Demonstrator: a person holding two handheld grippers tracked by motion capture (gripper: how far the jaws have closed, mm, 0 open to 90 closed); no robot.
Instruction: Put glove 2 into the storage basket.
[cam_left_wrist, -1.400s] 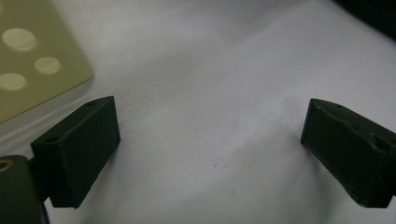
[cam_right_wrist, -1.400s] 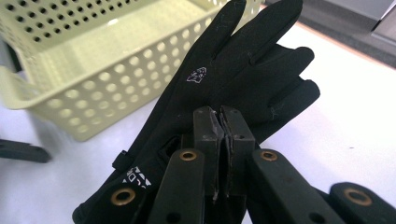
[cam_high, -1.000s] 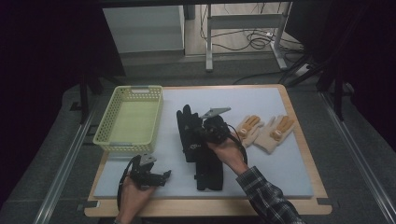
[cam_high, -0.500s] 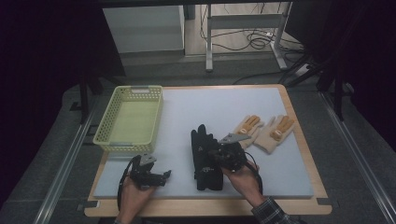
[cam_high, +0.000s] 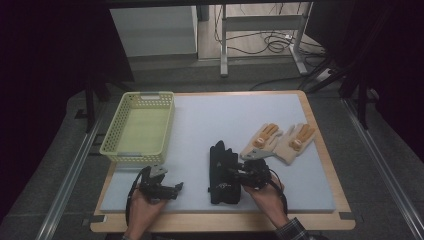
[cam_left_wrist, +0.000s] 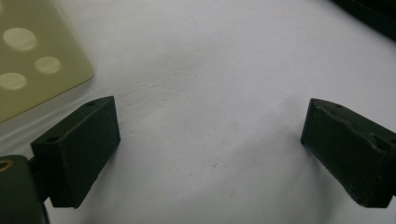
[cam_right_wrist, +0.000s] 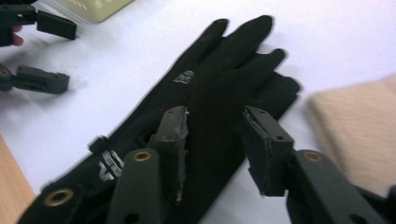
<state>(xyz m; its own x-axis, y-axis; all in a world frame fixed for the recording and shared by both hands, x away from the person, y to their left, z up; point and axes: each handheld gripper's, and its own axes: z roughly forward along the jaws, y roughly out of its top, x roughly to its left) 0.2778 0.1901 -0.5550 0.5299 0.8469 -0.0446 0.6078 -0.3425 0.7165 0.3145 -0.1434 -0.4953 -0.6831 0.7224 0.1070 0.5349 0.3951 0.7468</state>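
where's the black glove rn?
High view: black glove lies flat on the mat's near middle, just left of the tan gloves, with the right claw over it.

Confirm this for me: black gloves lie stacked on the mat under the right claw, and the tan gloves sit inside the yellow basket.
One part is wrong. The high view shows the tan gloves on the mat, right of the black gloves, not in the yellow basket. The black gloves do lie under the right claw.
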